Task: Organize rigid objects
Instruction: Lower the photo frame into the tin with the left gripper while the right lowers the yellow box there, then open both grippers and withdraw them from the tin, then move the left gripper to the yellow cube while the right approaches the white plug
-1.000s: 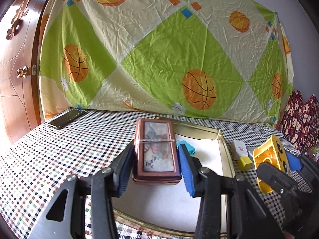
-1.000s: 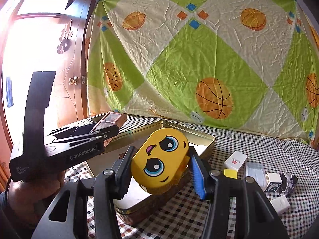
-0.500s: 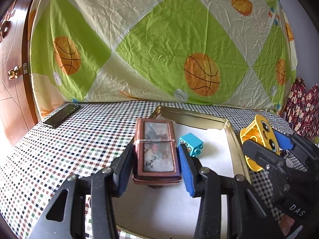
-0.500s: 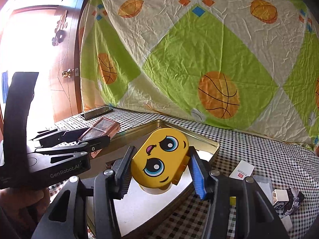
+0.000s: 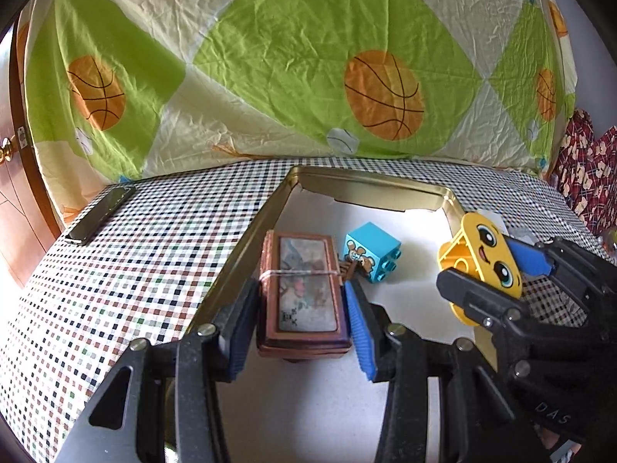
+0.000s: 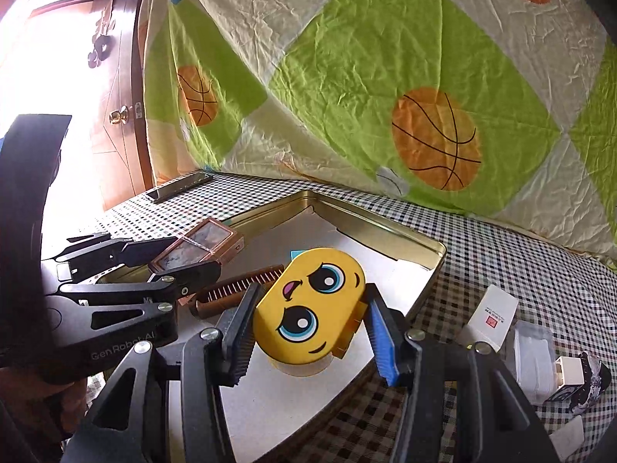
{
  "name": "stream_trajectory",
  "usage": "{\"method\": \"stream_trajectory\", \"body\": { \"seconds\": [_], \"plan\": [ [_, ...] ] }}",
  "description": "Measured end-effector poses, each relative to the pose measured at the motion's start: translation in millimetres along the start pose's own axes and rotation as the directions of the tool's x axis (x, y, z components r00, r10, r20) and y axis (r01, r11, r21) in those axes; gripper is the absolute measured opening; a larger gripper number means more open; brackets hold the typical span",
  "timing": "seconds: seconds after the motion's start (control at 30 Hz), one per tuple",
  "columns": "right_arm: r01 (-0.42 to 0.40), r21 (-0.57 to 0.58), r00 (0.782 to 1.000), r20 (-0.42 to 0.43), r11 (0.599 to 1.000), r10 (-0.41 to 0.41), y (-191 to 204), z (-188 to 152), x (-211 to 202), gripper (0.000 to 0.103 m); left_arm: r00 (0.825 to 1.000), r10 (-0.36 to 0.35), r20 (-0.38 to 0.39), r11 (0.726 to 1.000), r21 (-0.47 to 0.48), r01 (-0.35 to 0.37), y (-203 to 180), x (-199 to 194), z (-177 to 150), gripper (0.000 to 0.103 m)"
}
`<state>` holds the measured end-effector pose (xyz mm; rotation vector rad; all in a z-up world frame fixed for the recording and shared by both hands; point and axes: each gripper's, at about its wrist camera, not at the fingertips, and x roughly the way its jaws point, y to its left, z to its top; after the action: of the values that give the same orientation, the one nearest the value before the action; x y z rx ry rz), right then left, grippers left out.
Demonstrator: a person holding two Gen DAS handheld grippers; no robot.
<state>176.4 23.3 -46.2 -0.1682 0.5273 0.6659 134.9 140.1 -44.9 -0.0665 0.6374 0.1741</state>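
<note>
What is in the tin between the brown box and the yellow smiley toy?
A blue toy block sits between the brown box and the yellow smiley toy, on the tin's white floor; the left wrist view shows it.

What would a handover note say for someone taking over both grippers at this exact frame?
Left gripper: shut on the brown framed box, held over the gold tray.
Right gripper: shut on the yellow face block, also above the tray.
Done: blue block and a brown comb already lie in the tray.
Left: set both held items down inside, then collect the small white items on the checkered cloth to the right. The phone lies at the far left.
</note>
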Motion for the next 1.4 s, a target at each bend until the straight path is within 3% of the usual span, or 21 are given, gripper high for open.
{"method": "stream_trajectory", "body": {
  "seconds": [0.07,0.2,0.3,0.47,0.67,0.83,1.03,1.23,1.4],
  "plan": [
    [-0.001,0.001,1.000,-0.017,1.000,0.001,0,1,6,0.057,1.000,0.024,0.001,1.000,0.006,-0.024,-1,1,1,0.046],
    [0.016,0.008,1.000,0.012,1.000,-0.016,-3,-2,-6,0.072,0.999,0.029,0.025,0.999,-0.022,-0.028,3,-6,-2,0.066],
    [0.028,0.010,0.999,0.038,1.000,-0.028,-9,-10,-26,0.073,0.998,0.015,0.062,0.999,-0.038,-0.013,2,-17,-6,0.076],
    [0.088,0.050,0.992,0.081,0.995,-0.092,-40,-35,-71,0.073,0.992,-0.045,0.121,0.998,-0.033,0.050,-22,-37,-12,0.083],
    [0.214,0.163,0.970,0.083,0.963,-0.230,-104,-59,-119,0.077,0.982,-0.131,0.139,0.990,0.073,0.121,-83,-48,-18,0.087],
    [0.300,0.255,0.949,0.020,0.919,-0.315,-152,-73,-134,0.077,0.977,-0.192,0.093,0.972,0.153,0.177,-131,-41,-22,0.087],
    [0.306,0.233,0.951,-0.127,0.923,-0.283,-175,-80,-119,0.077,0.974,-0.227,0.022,0.954,0.205,0.218,-171,-26,-21,0.087],
    [0.266,0.210,0.951,-0.215,0.941,-0.221,-180,-84,-104,0.078,0.976,-0.218,-0.018,0.956,0.199,0.217,-180,-14,-18,0.087],
    [0.252,0.189,0.936,-0.296,0.949,-0.189,-180,-86,-86,0.078,0.976,-0.218,-0.026,0.952,0.214,0.218,-182,-13,-18,0.087]
  ]
}}
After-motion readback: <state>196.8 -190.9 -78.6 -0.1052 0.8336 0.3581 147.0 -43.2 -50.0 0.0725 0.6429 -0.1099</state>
